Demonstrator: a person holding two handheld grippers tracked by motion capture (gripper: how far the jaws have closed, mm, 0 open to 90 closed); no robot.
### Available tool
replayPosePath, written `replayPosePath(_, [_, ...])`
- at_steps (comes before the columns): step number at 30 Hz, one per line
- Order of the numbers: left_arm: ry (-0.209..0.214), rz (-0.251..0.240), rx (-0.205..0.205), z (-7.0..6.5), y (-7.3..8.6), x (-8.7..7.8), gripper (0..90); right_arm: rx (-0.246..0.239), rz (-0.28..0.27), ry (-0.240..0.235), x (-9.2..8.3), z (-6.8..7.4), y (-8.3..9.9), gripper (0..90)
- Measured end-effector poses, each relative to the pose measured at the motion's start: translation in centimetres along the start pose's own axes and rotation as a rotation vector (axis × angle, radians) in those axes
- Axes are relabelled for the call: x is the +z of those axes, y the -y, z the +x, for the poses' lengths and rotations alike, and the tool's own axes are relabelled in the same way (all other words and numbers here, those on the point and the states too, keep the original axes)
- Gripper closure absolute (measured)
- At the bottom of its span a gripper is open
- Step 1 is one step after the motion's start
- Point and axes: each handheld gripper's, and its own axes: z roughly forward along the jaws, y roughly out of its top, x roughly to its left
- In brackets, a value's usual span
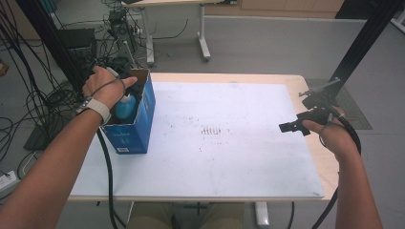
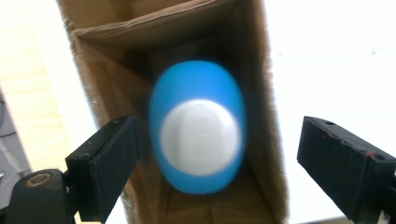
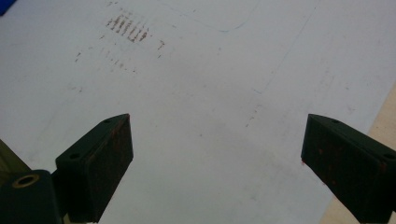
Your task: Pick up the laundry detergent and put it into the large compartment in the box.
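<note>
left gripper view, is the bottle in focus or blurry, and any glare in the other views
In the left gripper view the blue bottle is soft-edged, out of focus, and the table beyond the cardboard box is blown out white. The right gripper view is sharp on the white mat. The high view is evenly lit, without strong glare.

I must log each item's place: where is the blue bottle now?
The blue bottle stands inside the blue cardboard box at the table's left side, directly under the open left gripper.

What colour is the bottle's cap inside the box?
White cap on a blue bottle, clearest in left gripper view.
</note>
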Motion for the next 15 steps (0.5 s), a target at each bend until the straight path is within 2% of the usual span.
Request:
replayPosePath(3, [-0.004,-0.017,0.014,-0.4,0.1,-1.1,11.8,0.002,0.002,0.005,-0.2,0.0,0.1,8.9])
replayPosePath(6, [0.002,-0.013,0.031,-0.6,0.0,-2.2,11.0,0.001,0.003,0.007,-0.4,0.1,0.0,8.9])
replayPosePath(12, [0.016,-0.047,0.083,-0.8,0.5,-4.4,10.1,0.006,0.002,0.013,-0.7,0.1,0.1,8.9])
replayPosePath(15, [0.053,-0.072,0.109,-0.6,0.8,-5.6,9.7,0.006,0.003,0.014,-0.8,0.2,0.1,8.9])
